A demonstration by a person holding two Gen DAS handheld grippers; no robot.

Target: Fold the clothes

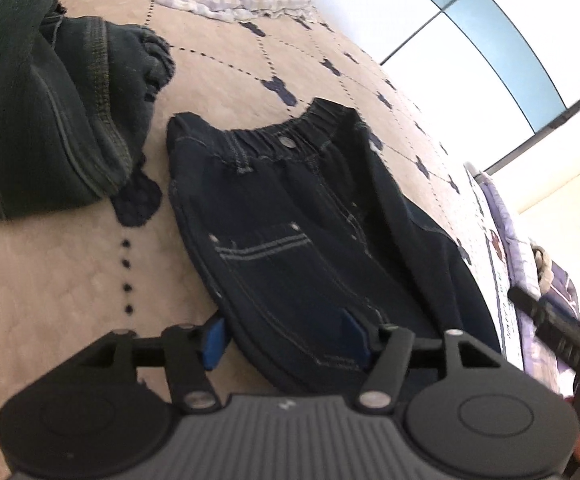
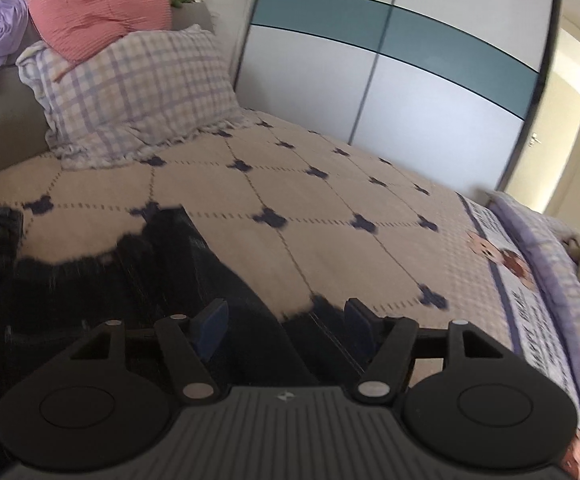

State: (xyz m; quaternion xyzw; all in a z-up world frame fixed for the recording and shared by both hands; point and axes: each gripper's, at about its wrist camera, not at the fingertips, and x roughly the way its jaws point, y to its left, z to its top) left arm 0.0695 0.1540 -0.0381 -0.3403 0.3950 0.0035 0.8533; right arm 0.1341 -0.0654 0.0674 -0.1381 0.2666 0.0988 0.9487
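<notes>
Dark blue jeans (image 1: pixel 290 220) lie folded on the beige bedspread (image 1: pixel 49 300), their elastic waistband at the far end. My left gripper (image 1: pixel 285 338) is open at the jeans' near edge: the left blue pad (image 1: pixel 214 338) is beside the cloth, the right one over it, and neither presses. The black bar at the right edge of the left wrist view is part of the right gripper (image 1: pixel 558 332). In the blurred right wrist view my right gripper (image 2: pixel 285 328) is open above the jeans (image 2: pixel 149 280), with nothing between its pads.
A heap of dark green-blue clothes (image 1: pixel 49 120) lies left of the jeans. A plaid pillow (image 2: pixel 129 92) and a pink pillow (image 2: pixel 97 12) are at the head of the bed. A purple quilt (image 2: pixel 550 280) runs along the right edge, with a wardrobe (image 2: pixel 410 60) beyond.
</notes>
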